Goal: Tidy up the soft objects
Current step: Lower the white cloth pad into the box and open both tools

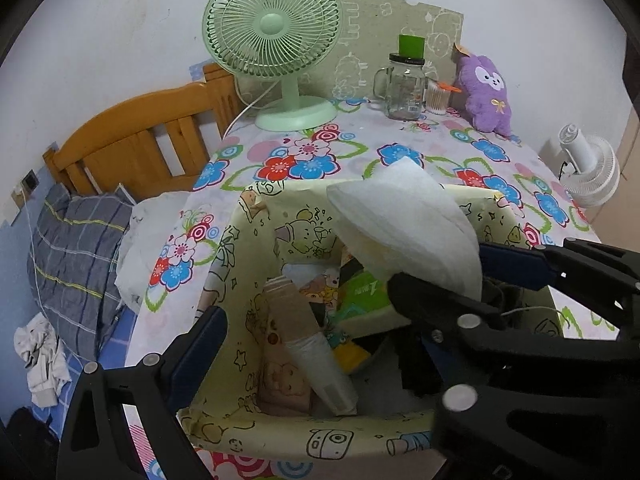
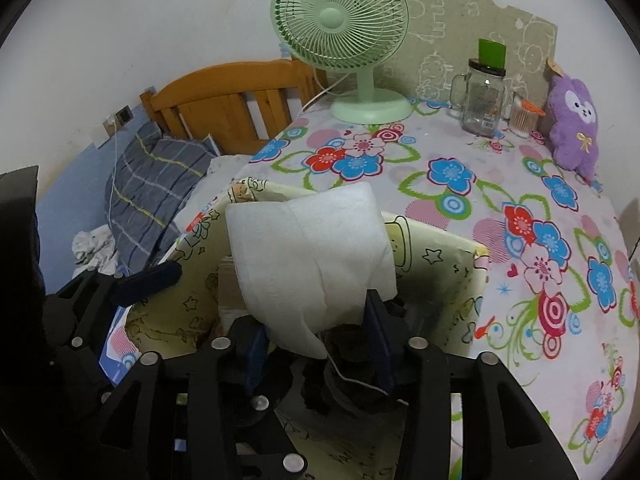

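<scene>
While the right gripper [image 2: 316, 332] is clenched on the lower edge of a folded white foam sheet [image 2: 308, 256], the sheet stands up out of the open yellow cartoon-print box [image 2: 440, 248], directly above the box interior. Left gripper [image 1: 348, 292] is released, jaws spread wide: one finger just outside the box's left wall, the other at the box's right side near the right gripper's fingers, holding nothing. Inside the box: a roll of paper cups [image 1: 316, 344], leaning, beside coloured packets; dark items beneath the sheet, possibly cloth, too shadowed to tell. Behind the box on the flowered tablecloth [image 2: 520, 200]: green fan [image 2: 340, 20], glass jar [image 2: 482, 96], purple plush toy [image 2: 574, 124]
</scene>
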Available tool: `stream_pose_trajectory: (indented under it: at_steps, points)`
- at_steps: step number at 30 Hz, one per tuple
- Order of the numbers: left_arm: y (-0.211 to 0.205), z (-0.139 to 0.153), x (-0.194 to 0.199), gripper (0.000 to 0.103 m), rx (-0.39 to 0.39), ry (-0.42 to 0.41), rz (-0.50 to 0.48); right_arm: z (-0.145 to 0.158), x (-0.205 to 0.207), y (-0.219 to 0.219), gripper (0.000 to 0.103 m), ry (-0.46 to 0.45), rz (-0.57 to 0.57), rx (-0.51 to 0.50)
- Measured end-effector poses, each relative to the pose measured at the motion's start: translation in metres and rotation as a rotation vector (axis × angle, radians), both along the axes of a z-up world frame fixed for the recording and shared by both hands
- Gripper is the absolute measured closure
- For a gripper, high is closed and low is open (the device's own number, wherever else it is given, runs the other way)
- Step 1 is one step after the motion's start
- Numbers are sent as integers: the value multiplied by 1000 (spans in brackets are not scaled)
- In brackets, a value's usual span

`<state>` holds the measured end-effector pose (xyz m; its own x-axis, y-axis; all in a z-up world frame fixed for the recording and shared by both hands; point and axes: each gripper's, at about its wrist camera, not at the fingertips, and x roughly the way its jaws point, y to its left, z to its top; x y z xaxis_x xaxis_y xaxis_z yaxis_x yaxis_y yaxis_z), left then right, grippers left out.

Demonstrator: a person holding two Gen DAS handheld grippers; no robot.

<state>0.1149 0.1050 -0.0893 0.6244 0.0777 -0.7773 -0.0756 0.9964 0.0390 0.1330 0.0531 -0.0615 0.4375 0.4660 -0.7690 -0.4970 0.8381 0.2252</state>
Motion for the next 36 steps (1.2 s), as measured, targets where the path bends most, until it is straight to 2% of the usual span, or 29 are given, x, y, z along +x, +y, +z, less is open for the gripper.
stream_pose_trajectory:
  at_steps: [2,5,25,36]
  points:
    - [-1,2,-1,4,-2,-7,1,0,0,-1,40,-1,-5,2]
    - [-3,6,-3,4,0,-21,-4,4,-3,-4,35,-21,-11,8]
    - [-35,42,-31,4,28,-130,-45,41,-37,-45,22,-137,-71,52]
    - [-70,60,-43,4,-10,-191,-101,59,-55,-90,15,-190,-181,60]
